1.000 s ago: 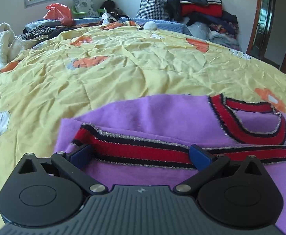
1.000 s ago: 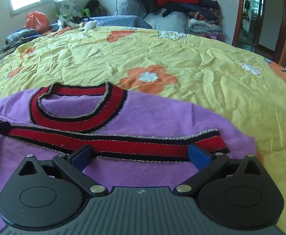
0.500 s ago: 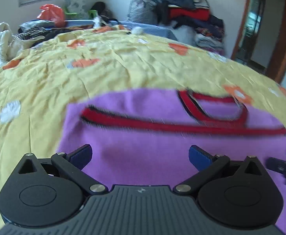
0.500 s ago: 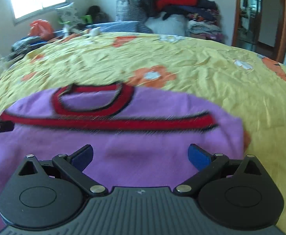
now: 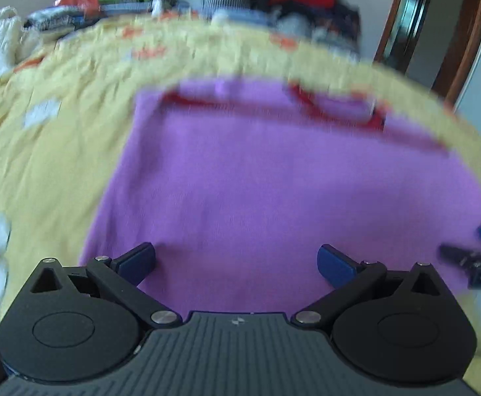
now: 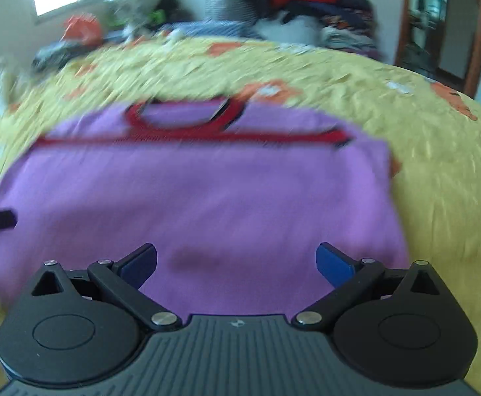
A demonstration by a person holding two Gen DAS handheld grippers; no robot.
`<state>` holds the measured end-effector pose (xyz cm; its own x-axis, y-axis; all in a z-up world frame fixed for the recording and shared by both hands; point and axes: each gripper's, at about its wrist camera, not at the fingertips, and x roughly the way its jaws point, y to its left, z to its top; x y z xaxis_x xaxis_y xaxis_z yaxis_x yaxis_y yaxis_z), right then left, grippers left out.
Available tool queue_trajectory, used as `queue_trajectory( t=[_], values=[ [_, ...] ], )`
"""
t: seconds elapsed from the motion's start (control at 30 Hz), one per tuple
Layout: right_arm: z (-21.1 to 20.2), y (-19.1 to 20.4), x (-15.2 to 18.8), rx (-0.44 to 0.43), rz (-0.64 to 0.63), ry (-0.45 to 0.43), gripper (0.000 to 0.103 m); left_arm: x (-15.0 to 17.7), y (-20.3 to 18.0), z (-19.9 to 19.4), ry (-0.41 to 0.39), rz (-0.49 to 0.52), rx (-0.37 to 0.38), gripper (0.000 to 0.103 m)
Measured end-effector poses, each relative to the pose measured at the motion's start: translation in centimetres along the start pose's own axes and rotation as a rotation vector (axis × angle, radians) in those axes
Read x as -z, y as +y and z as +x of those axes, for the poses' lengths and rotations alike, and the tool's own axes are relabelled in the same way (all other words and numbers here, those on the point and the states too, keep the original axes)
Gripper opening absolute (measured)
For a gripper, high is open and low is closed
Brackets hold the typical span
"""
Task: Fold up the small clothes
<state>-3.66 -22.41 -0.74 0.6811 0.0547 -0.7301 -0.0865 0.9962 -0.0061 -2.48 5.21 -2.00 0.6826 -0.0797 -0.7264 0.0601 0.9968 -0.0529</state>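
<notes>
On the yellow flowered bedspread (image 6: 438, 151) we are seeing the purple knit sweater with red-and-black trim (image 5: 273, 181) lying flat. We are holding the left gripper (image 5: 237, 262) and right gripper (image 6: 237, 262) low over its near part, both spread wide, gripping nothing. Blur is hiding any writing.

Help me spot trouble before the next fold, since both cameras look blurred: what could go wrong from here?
Two risks, both tentative. Both views are motion-blurred, so the open left hand-held gripper and right hand-held gripper could close short of the purple top edge. The fingers could also pinch the wrinkled yellow bedspread with the hem, dragging it into the fold.
</notes>
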Motion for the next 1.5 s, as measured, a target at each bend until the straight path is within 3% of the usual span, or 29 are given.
queue_trajectory(
  t=[0.07,0.13,0.3,0.43,0.5,0.6,0.77,0.83,0.87,0.9,1.03,1.17,1.27,1.5],
  values=[
    [-1.2,-0.1,2.2,0.029,0.009,-0.051,0.103,1.8,0.0,-0.9,-0.039,0.062,-0.044,0.103],
    [-2.0,-1.3,3.4,0.011,0.070,-0.057,0.103,2.3,1.0,-1.7,-0.029,0.036,-0.035,0.103],
    [-3.8,-1.8,3.3,0.047,0.080,-0.048,0.103,1.8,2.3,-3.1,-0.017,0.012,-0.029,0.103],
    [-4.1,-1.9,3.6,0.014,0.107,-0.103,0.103,0.8,2.0,-3.6,-0.065,0.021,-0.026,0.103],
    [-2.8,-1.8,3.8,0.021,0.097,-0.028,0.103,0.0,1.6,-3.7,-0.090,0.024,0.003,0.103],
    [-3.3,-1.4,3.7,0.030,0.063,-0.049,0.103,-2.0,0.9,-2.8,-0.129,0.050,0.019,0.103],
    [-2.3,-1.7,1.2,0.035,0.083,-0.102,0.103,-5.7,0.9,2.4,-0.077,0.057,0.006,0.103],
    [-0.9,-2.0,0.2,0.054,0.108,-0.078,0.103,-6.1,1.4,4.8,0.009,0.042,-0.004,0.103],
    [-0.1,-2.2,0.0,0.060,0.122,-0.054,0.103,-6.1,1.3,5.1,0.004,0.054,-0.003,0.103],
    [0.7,-2.5,0.0,0.065,0.137,-0.026,0.103,-6.0,1.1,5.0,-0.012,0.066,-0.008,0.103],
    [0.6,-3.2,0.5,0.065,0.143,-0.056,0.103,-5.3,0.8,4.8,-0.009,0.093,-0.028,0.103],
    [0.3,-3.0,-0.3,0.083,0.168,-0.009,0.103,-5.8,0.8,4.8,0.022,0.050,-0.043,0.103],
    [-0.1,-2.7,-1.1,0.028,0.197,-0.020,0.103,-5.9,0.8,4.9,0.027,0.045,-0.046,0.103],
    [1.5,-1.5,-1.1,0.056,0.114,-0.008,0.103,-5.8,0.4,5.1,0.024,0.048,-0.067,0.103]
  ],
)
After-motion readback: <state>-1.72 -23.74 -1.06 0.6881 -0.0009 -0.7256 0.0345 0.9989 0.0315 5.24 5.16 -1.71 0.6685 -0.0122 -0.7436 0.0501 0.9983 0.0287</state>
